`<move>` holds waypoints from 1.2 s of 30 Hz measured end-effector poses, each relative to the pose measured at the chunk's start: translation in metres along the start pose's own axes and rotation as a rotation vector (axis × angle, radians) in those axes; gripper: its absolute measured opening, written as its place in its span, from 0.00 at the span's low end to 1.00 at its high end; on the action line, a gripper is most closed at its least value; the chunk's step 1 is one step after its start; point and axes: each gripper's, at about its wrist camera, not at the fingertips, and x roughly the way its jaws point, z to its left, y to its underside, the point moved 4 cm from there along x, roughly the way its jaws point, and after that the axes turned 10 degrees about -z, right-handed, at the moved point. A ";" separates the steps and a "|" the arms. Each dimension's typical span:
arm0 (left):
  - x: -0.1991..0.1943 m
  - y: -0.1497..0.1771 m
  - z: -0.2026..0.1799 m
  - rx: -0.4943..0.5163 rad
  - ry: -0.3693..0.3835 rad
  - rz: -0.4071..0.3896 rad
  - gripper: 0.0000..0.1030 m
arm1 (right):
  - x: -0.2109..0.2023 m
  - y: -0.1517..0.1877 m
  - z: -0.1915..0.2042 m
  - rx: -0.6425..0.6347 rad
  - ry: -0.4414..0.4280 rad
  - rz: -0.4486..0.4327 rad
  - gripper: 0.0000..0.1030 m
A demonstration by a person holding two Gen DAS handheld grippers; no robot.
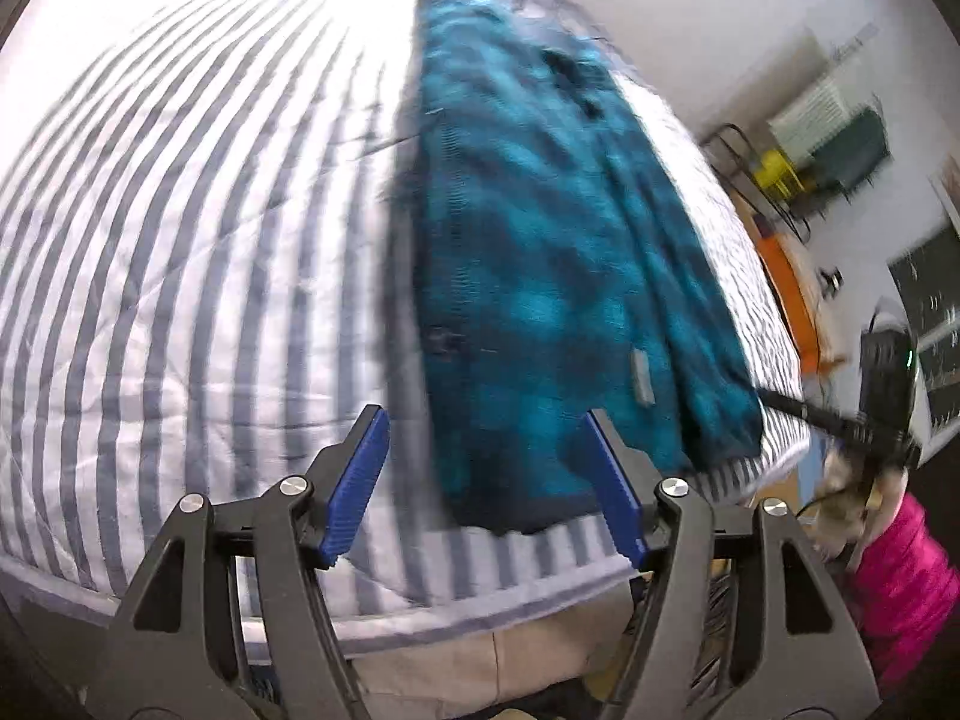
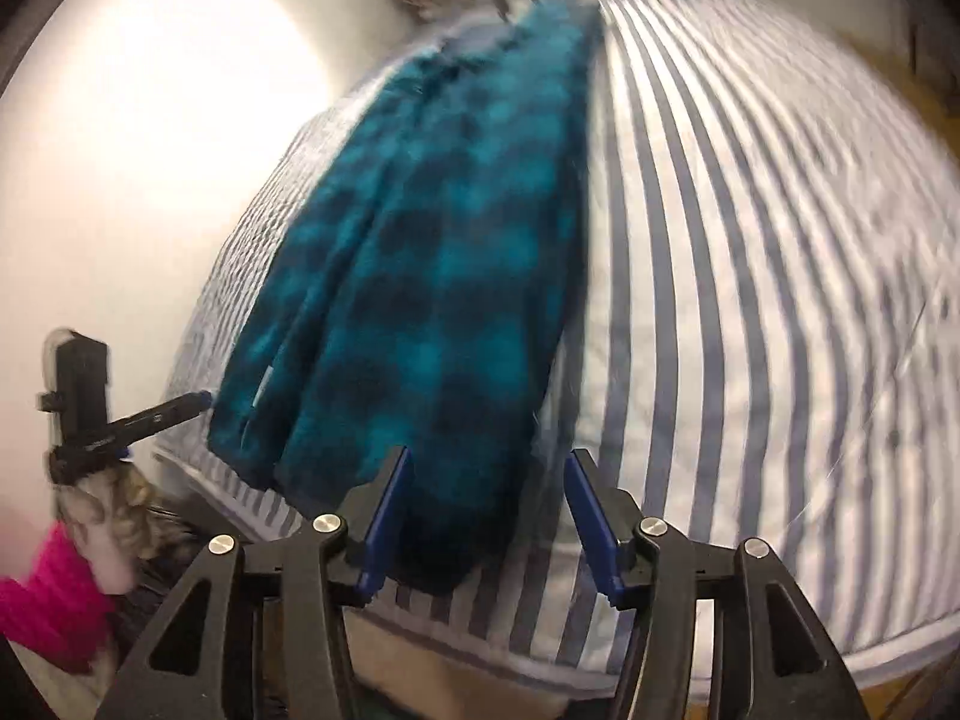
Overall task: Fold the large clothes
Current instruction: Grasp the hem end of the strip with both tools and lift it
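A fuzzy teal fleece garment (image 1: 540, 252) lies on a matt, quilted striped cotton bedspread (image 1: 198, 276); the tool's ribbed blue pads (image 1: 354, 480) look plastic.

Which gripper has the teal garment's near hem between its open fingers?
The right gripper: the teal plaid garment runs between its fingers. At the left gripper, the hem sits mostly beside the right-hand finger over striped bedding.
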 end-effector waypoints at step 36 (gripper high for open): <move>-0.015 -0.056 -0.056 -0.089 0.317 -0.010 0.13 | 0.000 -0.057 0.039 0.258 -0.517 -0.059 0.19</move>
